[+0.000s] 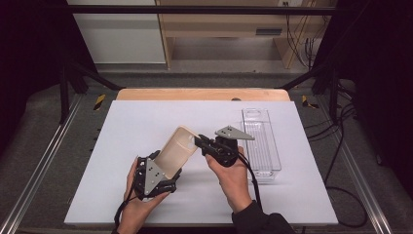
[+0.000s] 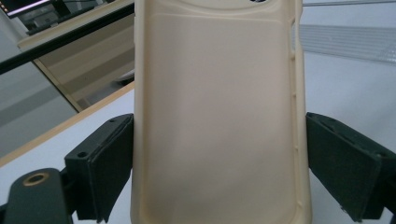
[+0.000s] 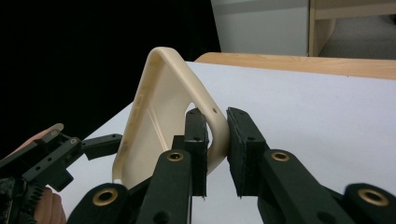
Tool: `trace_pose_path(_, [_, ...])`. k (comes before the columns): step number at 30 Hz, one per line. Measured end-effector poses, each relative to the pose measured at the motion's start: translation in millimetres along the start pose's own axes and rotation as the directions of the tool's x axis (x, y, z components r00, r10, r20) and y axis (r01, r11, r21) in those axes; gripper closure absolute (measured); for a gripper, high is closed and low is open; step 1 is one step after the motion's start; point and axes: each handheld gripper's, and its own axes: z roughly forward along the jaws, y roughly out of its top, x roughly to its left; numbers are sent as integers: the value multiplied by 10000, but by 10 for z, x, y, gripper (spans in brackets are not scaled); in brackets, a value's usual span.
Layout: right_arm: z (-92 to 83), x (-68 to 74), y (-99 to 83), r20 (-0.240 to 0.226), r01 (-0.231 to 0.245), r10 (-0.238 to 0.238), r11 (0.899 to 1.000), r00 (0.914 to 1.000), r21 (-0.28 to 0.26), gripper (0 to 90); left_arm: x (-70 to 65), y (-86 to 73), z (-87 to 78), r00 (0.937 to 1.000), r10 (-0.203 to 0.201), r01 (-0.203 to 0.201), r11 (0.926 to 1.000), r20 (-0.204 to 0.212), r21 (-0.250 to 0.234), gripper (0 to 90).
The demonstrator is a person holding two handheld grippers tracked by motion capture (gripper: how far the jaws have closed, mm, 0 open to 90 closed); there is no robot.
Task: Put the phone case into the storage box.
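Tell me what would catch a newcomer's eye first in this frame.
Most striking is the cream phone case held up off the white table between both grippers. The left gripper clamps its lower end across the width, while the right gripper pinches the rim at its upper corner. Next comes the clear plastic tray, lying on the table's right side, beyond the right hand.

Lighting: even, overhead; we found the white tabletop [image 1: 146,126] bright, its surroundings dim to black. Shadows: soft, faint. Glare: none we noted. Focus: high view slightly soft; close tool views sharp nearby, backgrounds blurred.
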Motion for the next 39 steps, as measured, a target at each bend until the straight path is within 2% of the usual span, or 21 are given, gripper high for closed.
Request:
trace_pose_path(1, [0, 0, 0, 0, 0, 0, 10000, 10000, 0, 786, 0, 0, 0, 10000, 0, 0, 10000, 0, 0, 109])
trace_pose_path(5, [26, 10, 94, 263, 465, -464, 9989, 9986, -17, 787, 59, -2, -30, 9977, -635, 642, 9974, 226, -337, 89])
trace_pose_path(6, [26, 10, 94, 263, 465, -464, 9989, 9986, -17, 787, 59, -2, -30, 9977, -635, 642, 9974, 226, -337, 86])
trace_pose_path(8, [26, -36, 183, 580, 881, -882, 9961, 9944, 56, 786, 111, -19, -49, 9911, -1235, 1259, 9908, 492, -498, 86])
trace_pose_path(9, [26, -36, 183, 580, 881, -882, 9961, 9944, 56, 786, 111, -19, -49, 9911, -1235, 1259, 9908, 492, -498, 84])
trace_pose_path(12, [2, -163, 306, 911, 1230, -1240, 9923, 9881, 164, 786, 180, -58, -48, 9774, -1930, 1981, 9786, 863, -556, 75])
trace_pose_path(18, [-77, -361, 510, 1250, 1701, -1720, 9851, 9771, 253, 786, 311, -110, -88, 9590, -2657, 2728, 9597, 986, -671, 69])
trace_pose_path(19, [-93, -398, 541, 1309, 1726, -1745, 9847, 9759, 260, 786, 311, -110, -88, 9590, -2657, 2728, 9597, 986, -671, 69])
trace_pose_path(20, [-93, -398, 541, 1309, 1726, -1745, 9847, 9759, 260, 786, 340, -121, -100, 9564, -2747, 2823, 9566, 991, -723, 69])
trace_pose_path(21, [-110, -475, 596, 1371, 1803, -1829, 9831, 9735, 310, 785, 380, -141, -118, 9546, -2800, 2883, 9542, 1012, -795, 60])
trace_pose_path(24, [-135, -579, 664, 1537, 2044, -2093, 9777, 9657, 474, 785, 429, -172, -148, 9532, -2871, 2953, 9512, 944, -890, 47])
trace_pose_path(27, [-156, -633, 698, 1558, 2206, -2267, 9738, 9614, 556, 785, 495, -225, -190, 9454, -3114, 3206, 9417, 966, -1020, 40])
trace_pose_path(28, [-179, -666, 732, 1612, 2358, -2435, 9696, 9564, 655, 785, 520, -246, -207, 9428, -3192, 3285, 9385, 959, -1062, 33])
trace_pose_path(30, [-206, -689, 777, 1656, 2538, -2624, 9646, 9506, 715, 785, 602, -305, -269, 9400, -3300, 3386, 9333, 860, -1193, 31])
trace_pose_path(32, [-219, -702, 801, 1616, 2586, -2667, 9635, 9501, 700, 785, 632, -326, -292, 9383, -3357, 3438, 9312, 830, -1210, 32])
trace_pose_path(35, [-268, -764, 893, 1474, 2871, -2938, 9557, 9444, 656, 785, 717, -442, -371, 9285, -3648, 3708, 9206, 691, -1221, 32])
trace_pose_path(38, [-322, -827, 967, 1492, 3017, -3074, 9515, 9398, 604, 785, 755, -483, -411, 9290, -3660, 3699, 9219, 541, -1149, 27])
trace_pose_path(39, [-339, -848, 997, 1478, 3054, -3109, 9504, 9389, 591, 785, 776, -497, -434, 9274, -3711, 3741, 9197, 473, -1192, 26])
